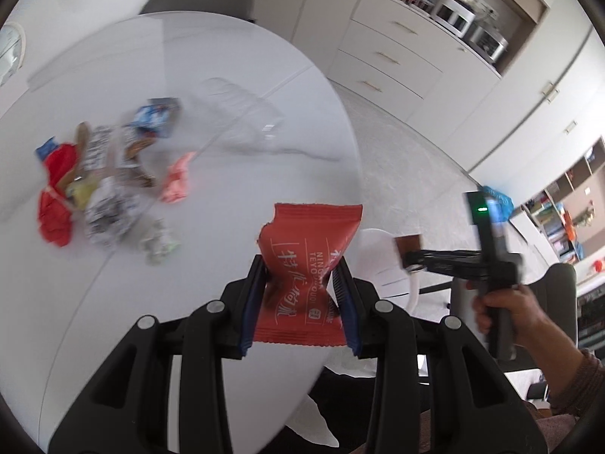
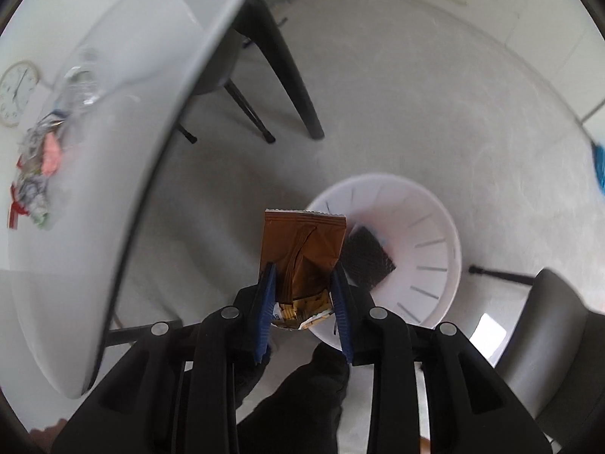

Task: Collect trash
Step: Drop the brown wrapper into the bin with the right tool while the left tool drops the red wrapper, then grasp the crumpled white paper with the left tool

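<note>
My left gripper (image 1: pixel 300 270) is shut on a red snack wrapper (image 1: pixel 306 261) with white lettering, held above the near edge of the white round table (image 1: pixel 227 56). My right gripper (image 2: pixel 302 278) is shut on a brown and gold wrapper (image 2: pixel 302 249), held off the table above the floor, by the rim of a white waste bin (image 2: pixel 435 234). A dark wrapper (image 2: pixel 365 259) lies inside the bin. In the left wrist view the right gripper (image 1: pixel 410 255) shows with its brown wrapper (image 1: pixel 408 244) over the bin (image 1: pixel 382 257). A pile of trash (image 1: pixel 106 178) lies on the table.
A pink wrapper (image 1: pixel 177 179) and a clear plastic bag (image 1: pixel 242 113) lie by the pile. Dark chairs (image 2: pixel 280 56) stand round the table on grey floor. White drawers (image 1: pixel 397 56) line the far wall. A grey chair (image 2: pixel 552 340) stands right of the bin.
</note>
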`<state>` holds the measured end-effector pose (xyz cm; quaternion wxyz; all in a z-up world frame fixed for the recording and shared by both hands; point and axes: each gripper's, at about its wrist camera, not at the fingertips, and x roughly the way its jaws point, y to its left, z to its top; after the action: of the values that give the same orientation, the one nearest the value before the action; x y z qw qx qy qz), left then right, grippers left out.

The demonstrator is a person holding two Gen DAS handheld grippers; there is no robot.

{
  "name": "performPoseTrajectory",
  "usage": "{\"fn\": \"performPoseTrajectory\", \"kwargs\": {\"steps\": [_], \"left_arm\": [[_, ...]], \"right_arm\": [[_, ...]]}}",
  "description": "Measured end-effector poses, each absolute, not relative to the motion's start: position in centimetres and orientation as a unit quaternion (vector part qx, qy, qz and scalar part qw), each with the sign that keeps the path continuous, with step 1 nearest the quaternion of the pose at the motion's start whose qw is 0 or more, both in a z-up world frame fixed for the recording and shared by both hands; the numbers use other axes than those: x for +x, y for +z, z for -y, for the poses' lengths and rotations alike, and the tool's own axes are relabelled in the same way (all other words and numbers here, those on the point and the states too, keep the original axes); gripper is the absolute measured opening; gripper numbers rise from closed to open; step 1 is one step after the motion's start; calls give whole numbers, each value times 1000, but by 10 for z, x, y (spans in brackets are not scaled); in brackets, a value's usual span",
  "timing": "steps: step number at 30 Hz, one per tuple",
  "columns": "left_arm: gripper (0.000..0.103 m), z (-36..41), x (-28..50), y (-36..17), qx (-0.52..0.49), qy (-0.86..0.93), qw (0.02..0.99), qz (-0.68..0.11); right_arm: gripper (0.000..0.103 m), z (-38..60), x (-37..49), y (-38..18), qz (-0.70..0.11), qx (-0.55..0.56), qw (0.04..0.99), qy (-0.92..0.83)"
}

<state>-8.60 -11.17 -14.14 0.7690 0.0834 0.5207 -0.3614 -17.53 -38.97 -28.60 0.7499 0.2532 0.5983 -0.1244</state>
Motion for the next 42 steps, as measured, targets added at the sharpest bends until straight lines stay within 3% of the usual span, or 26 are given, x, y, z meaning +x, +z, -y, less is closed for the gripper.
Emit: {"fn": "performPoseTrajectory", "kwargs": {"steps": [2, 4, 6, 12, 18, 25, 29, 33, 35, 42], "left_arm": [[36, 134, -95, -143, 97, -368, 764, -521], [36, 157, -102, -144, 107, -377, 757, -523], [36, 180, -110, -147, 118, -386, 749, -525], [36, 248, -134, -165, 143, -419, 716, -540], [37, 310, -156, -201, 164, -447, 673, -566], [71, 350, -164, -260, 195, -437, 642, -600], [72, 354, -164, -281, 192, -419, 631, -624], [72, 344, -164, -274, 175, -405, 642, -626], [82, 340, -163, -262, 173, -401, 656, -615], [89, 327, -155, -223, 153, -381, 694, -592]], "right_arm": [[33, 398, -173, -314, -608, 280, 734, -114], [60, 408, -172, -332, -617, 300, 720, -103], [70, 415, -178, -337, -619, 306, 715, -110], [86, 450, -203, -296, -586, 304, 740, -132], [89, 498, -237, -238, -545, 291, 767, -171], [91, 530, -262, -212, -517, 283, 785, -191], [91, 539, -269, -215, -514, 300, 779, -195], [91, 541, -269, -217, -520, 301, 775, -194], [91, 541, -270, -215, -522, 297, 777, -190], [91, 526, -262, -203, -522, 273, 789, -175]]}}
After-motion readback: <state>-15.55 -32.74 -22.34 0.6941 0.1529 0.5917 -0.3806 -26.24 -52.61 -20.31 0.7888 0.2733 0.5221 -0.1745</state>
